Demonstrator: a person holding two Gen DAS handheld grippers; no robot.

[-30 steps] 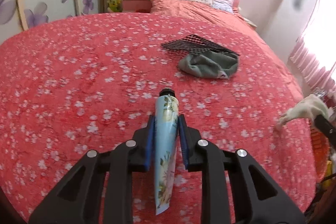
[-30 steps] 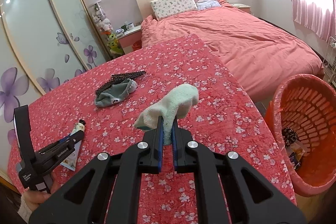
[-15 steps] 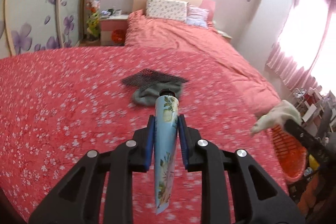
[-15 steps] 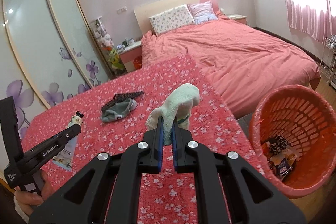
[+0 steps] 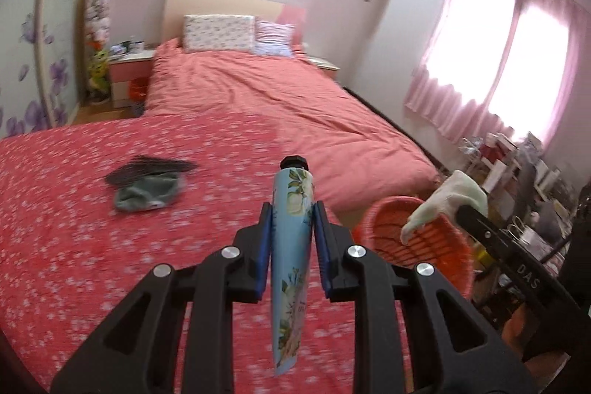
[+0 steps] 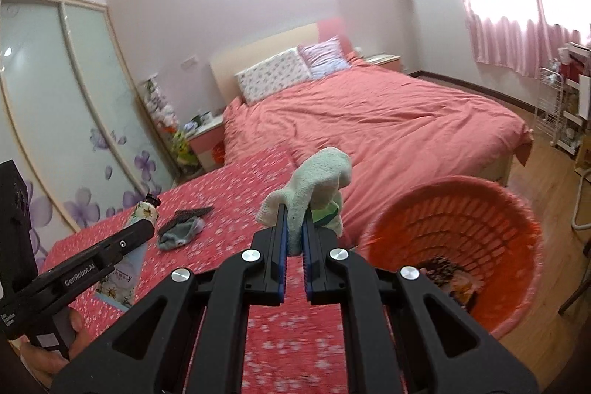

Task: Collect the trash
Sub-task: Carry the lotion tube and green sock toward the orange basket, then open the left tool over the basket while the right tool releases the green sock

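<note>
From the left wrist view, my left gripper [image 5: 291, 228] is clamped on a floral tube [image 5: 292, 246], pads pressing both flanks, black cap pointing forward. The orange basket [image 5: 380, 224] sits ahead and to the right, just past the edge of the red floral cover [image 5: 92, 246]; my right gripper's finger and its pale green sock [image 5: 447, 202] hang over the rim. I judge the tube isn't over the opening yet, so I'd carry it further right before letting go, and tip it cap-down so it drops cleanly. A grey sock [image 5: 147, 196] with a dark mesh piece [image 5: 147, 168] remains on the cover.

From the right wrist view, my right gripper [image 6: 293, 239] is closed tight on the pale green sock [image 6: 314, 183], which flops over the tips. The basket [image 6: 458, 209] is low to the right, with some trash already at the bottom. I'd swing right until the sock hangs inside the rim, then release; limp cloth can snag on a pad.
</note>
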